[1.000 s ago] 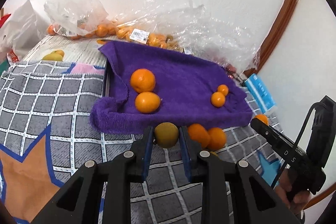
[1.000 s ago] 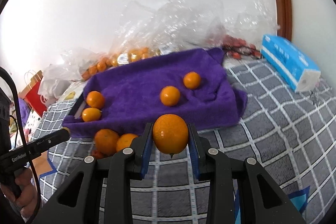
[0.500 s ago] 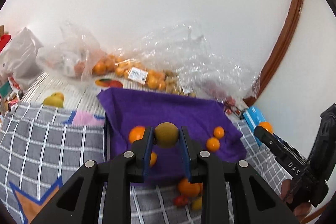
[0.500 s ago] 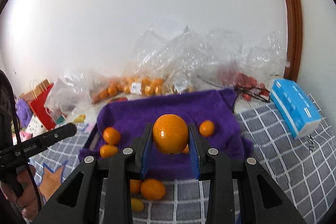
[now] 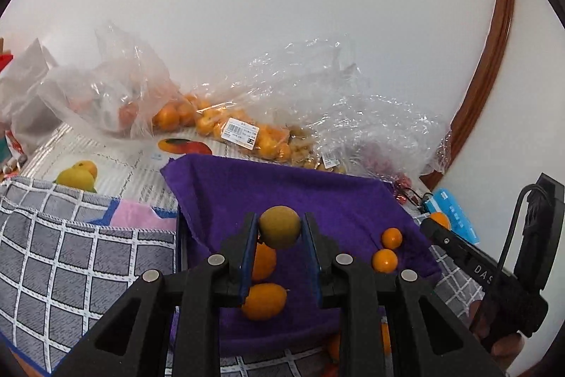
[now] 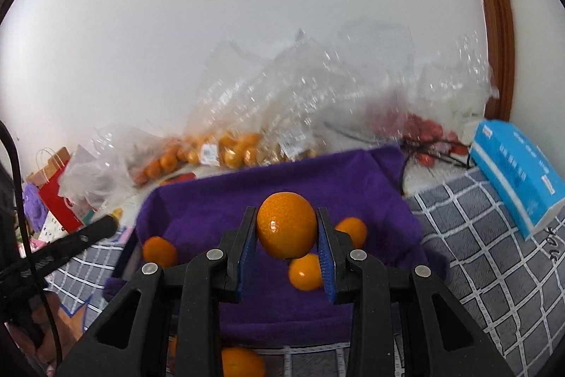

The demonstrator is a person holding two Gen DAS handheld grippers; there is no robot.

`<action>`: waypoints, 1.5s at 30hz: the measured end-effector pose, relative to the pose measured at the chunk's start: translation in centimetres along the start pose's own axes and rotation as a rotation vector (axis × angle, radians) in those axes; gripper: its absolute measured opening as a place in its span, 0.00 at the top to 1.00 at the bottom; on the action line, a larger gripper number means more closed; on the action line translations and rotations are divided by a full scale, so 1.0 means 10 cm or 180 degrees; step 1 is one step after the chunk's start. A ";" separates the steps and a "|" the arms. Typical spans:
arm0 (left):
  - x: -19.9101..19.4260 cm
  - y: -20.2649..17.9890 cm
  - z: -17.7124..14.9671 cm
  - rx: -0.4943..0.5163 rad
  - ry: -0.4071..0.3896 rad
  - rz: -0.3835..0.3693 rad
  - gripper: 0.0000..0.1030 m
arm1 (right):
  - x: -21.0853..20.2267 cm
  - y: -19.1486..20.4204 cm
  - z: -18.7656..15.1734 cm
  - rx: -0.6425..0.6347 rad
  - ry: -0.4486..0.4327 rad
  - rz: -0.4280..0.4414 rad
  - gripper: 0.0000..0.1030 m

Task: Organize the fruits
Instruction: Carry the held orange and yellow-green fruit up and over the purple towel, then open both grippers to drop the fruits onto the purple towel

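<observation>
Both hands loaded. My left hand-held gripper [image 5: 279, 235] pinches a small olive-brown fruit [image 5: 279, 226] between its blue pads; my right hand-held gripper [image 6: 286, 235] pinches a larger orange [image 6: 286, 224] the same way. Both fruits are carried clear above the purple towel [image 5: 317, 200], which lies straight ahead and below each gripper, its long side running left to right. On the towel I count two oranges at the left, near the left gripper's line, and two small ones [image 5: 385, 259] toward the right. In the right view, one of that pair [image 6: 305, 272] sits directly under the held orange. I judge the drop turns on this: each hand is already nearest its own cluster, so down and slightly forward. A few loose fruits [image 6: 242, 361] remain on the checked cloth [image 6: 476, 271] at the towel's near edge.
</observation>
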State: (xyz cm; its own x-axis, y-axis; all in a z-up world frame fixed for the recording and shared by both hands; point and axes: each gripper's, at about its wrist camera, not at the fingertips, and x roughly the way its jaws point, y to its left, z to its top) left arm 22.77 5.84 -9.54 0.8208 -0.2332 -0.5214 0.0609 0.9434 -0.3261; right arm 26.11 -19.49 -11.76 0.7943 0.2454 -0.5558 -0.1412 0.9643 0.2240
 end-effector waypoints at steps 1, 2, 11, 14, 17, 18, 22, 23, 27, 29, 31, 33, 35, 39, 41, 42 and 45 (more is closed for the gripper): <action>0.01 0.00 -0.01 0.0002 0.0005 -0.0002 0.77 | 0.01 -0.02 0.00 0.0007 -0.0005 -0.0017 0.69; 0.03 0.01 -0.02 -0.0025 0.0014 -0.0003 0.77 | 0.01 -0.04 0.00 0.0013 -0.0009 -0.0040 0.69; 0.22 0.12 -0.08 -0.0147 0.0195 0.0037 0.77 | 0.02 -0.13 -0.06 0.0011 -0.0054 -0.0149 0.69; 0.26 0.13 -0.10 -0.0159 0.0243 0.0011 0.77 | 0.08 -0.14 -0.09 0.0034 0.0015 -0.0125 0.69; 0.28 0.14 -0.12 -0.0194 0.0280 -0.0019 0.77 | 0.12 -0.13 -0.12 0.0009 0.0061 -0.0140 0.69; 0.29 0.14 -0.12 -0.0187 0.0290 -0.0020 0.77 | 0.14 -0.12 -0.13 0.0000 0.0078 -0.0138 0.69; 0.33 0.13 -0.14 -0.0155 0.0322 0.0010 0.77 | 0.18 -0.11 -0.16 -0.0033 0.0113 -0.0145 0.69; 0.34 0.13 -0.14 -0.0157 0.0338 0.0009 0.77 | 0.19 -0.10 -0.16 -0.0042 0.0124 -0.0152 0.69; 0.39 0.14 -0.16 -0.0163 0.0418 0.0005 0.77 | 0.24 -0.10 -0.18 -0.0039 0.0181 -0.0158 0.69; 0.41 0.14 -0.16 -0.0155 0.0438 0.0012 0.77 | 0.24 -0.10 -0.19 -0.0046 0.0186 -0.0160 0.69; 0.42 0.14 -0.17 -0.0145 0.0456 0.0017 0.77 | 0.24 -0.09 -0.19 -0.0087 0.0186 -0.0185 0.69; 0.42 0.14 -0.17 -0.0138 0.0464 0.0010 0.77 | 0.22 -0.08 -0.19 -0.0123 0.0162 -0.0218 0.69; 0.41 0.13 -0.17 -0.0129 0.0460 -0.0013 0.77 | 0.20 -0.08 -0.19 -0.0127 0.0156 -0.0200 0.69; 0.40 0.13 -0.18 -0.0141 0.0474 -0.0109 0.77 | 0.20 -0.06 -0.20 -0.0145 0.0175 -0.0189 0.69; 0.40 0.13 -0.18 -0.0162 0.0495 -0.0168 0.77 | 0.22 -0.05 -0.21 -0.0160 0.0202 -0.0178 0.69; 0.40 0.13 -0.18 -0.0168 0.0500 -0.0194 0.77 | 0.23 -0.04 -0.21 -0.0177 0.0214 -0.0180 0.69; 0.41 0.12 -0.19 -0.0156 0.0515 -0.0211 0.77 | 0.26 -0.01 -0.23 -0.0224 0.0253 -0.0191 0.69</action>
State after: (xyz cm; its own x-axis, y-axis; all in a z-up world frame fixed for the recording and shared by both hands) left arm 25.15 5.58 -13.55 0.7135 -0.3330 -0.6164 0.0806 0.9130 -0.3999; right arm 26.82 -18.75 -15.03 0.7535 0.1916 -0.6289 -0.1383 0.9814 0.1333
